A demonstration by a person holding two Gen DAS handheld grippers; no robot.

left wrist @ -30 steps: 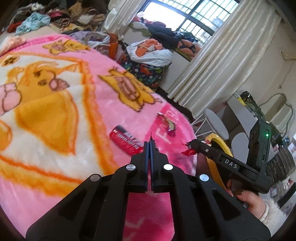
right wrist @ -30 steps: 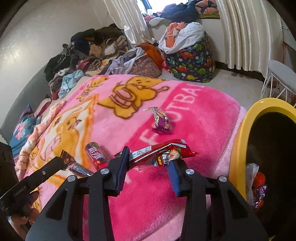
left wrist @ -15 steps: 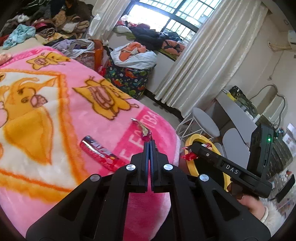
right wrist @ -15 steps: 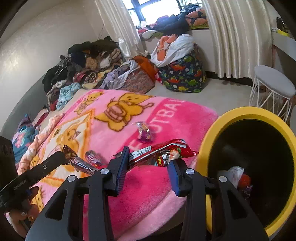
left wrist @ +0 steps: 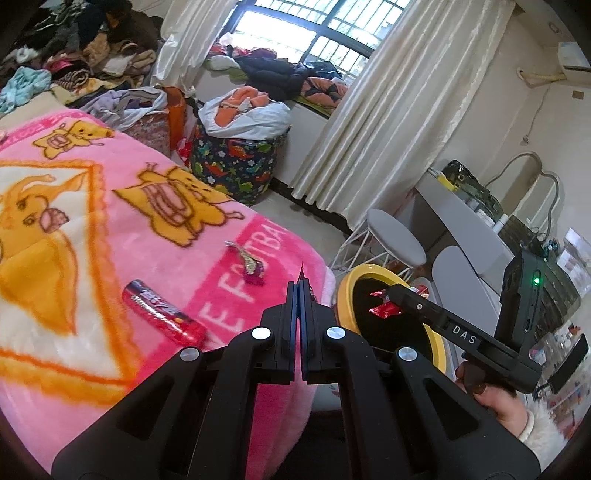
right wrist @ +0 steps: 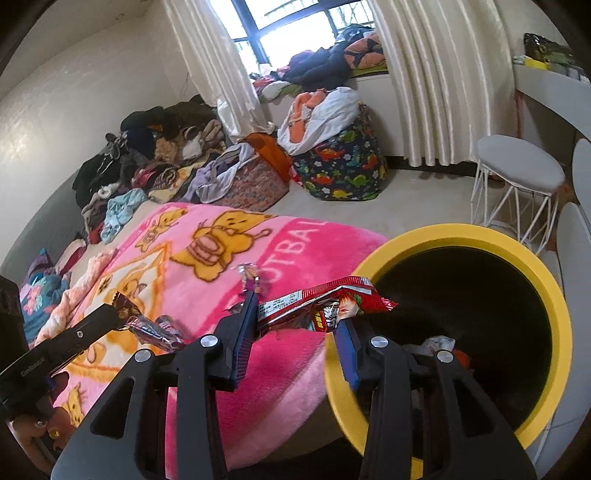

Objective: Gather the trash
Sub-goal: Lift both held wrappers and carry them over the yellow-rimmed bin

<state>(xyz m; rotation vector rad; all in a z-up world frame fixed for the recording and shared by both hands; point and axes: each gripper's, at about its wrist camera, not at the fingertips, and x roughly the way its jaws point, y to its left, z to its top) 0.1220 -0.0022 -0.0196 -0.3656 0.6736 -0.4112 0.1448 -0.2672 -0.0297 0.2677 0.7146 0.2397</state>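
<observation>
Covering the bed, pink cartoon blanket (left wrist: pixel 229 258), yellow-rimmed bin (right wrist: pixel 554 317) beside it, right hand-held gripper (right wrist: pixel 295 314) clamping red wrapper (right wrist: pixel 332 299), left hand-held gripper (left wrist: pixel 300 291) closed.

Bin (right wrist: pixel 554 332) right of bed (right wrist: pixel 295 251); two wrappers (left wrist: pixel 162 314) on bed.

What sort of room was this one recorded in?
Most likely a lived-in bedroom: a bed under a pink cartoon blanket, heaps of clothes against the wall, and a curtained window.
</observation>
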